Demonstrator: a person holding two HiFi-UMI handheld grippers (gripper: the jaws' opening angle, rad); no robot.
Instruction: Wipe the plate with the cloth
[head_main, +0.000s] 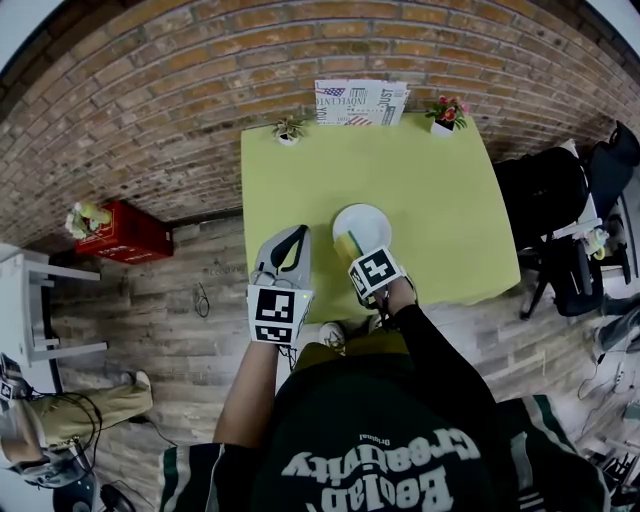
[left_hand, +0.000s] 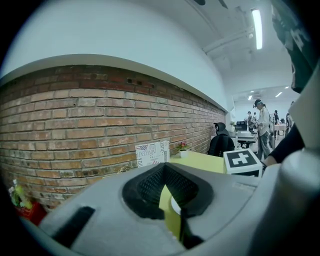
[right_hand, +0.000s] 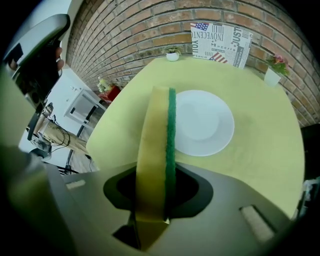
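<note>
**A:** Where is the plate (right_hand: 202, 122) sitting?

**B:** It's lying flat on the counter (right_hand: 260, 145), toward the near edge, just ahead of the right claw (right_hand: 156, 175).

**A:** What are the claws doing?

**B:** The right claw is clamping the cloth (right_hand: 156, 130), a thick yellow pad with a green face. The cloth is standing on edge, with its far end reaching over the plate's near rim. I can't tell whether it's touching. The left claw (left_hand: 164, 175) is hanging beside it, jaws together and gripping nothing.

**A:** How should the wipe be going?

**B:** I'm thinking of tipping the cloth so a broad face is meeting the plate, not the thin edge. Then pressing lightly and sweeping rim to rim. The plate is probably sliding easily, so hard pushing is risking a shove.
</note>
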